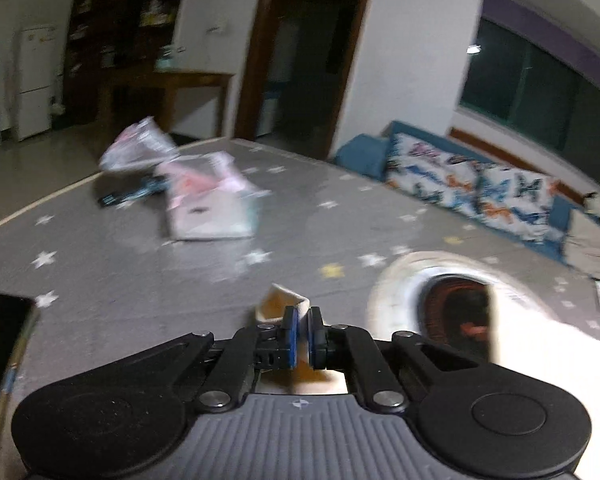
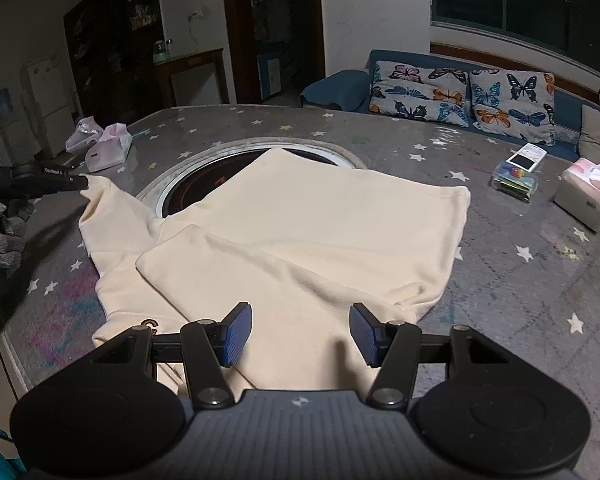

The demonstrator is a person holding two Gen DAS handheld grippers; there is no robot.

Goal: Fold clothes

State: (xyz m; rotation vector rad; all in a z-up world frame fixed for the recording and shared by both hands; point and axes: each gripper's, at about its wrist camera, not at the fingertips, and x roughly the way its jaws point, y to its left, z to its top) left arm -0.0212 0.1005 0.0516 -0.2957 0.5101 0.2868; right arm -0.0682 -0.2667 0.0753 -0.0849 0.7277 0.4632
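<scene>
cream cotton garment (image 2: pixel 300 232) lay spread over the grey star-printed table cover (image 2: pixel 520 280), partly folded, with one panel doubled across its middle and its far edge overlapping the round dark burner with a pale ring (image 2: pixel 188 184) set into the table. the right gripper (image 2: pixel 300 334) hung above the near edge of the cloth, its blue-padded fingers (image 2: pixel 238 332) spread wide apart and holding nothing. the left gripper (image 1: pixel 303 334) had its fingers pinched together on a small fold of the same cream fabric, which poked up between the blue pads (image 1: pixel 293 336); in the right wrist view that gripper showed at the far left, clamped on the stretched-out sleeve tip (image 2: pixel 90 184), pulled away from the body of the garment. the left wrist view was blurred by motion.

at the far left corner of the table sat a pink and white tissue pack (image 2: pixel 110 148) beside a crinkled plastic bag (image 2: pixel 82 134). near the right edge lay a clear plastic box of coloured items (image 2: pixel 516 178) and a white tissue box (image 2: pixel 586 196). behind the table stood a blue sofa with butterfly-print cushions (image 2: pixel 460 96).
</scene>
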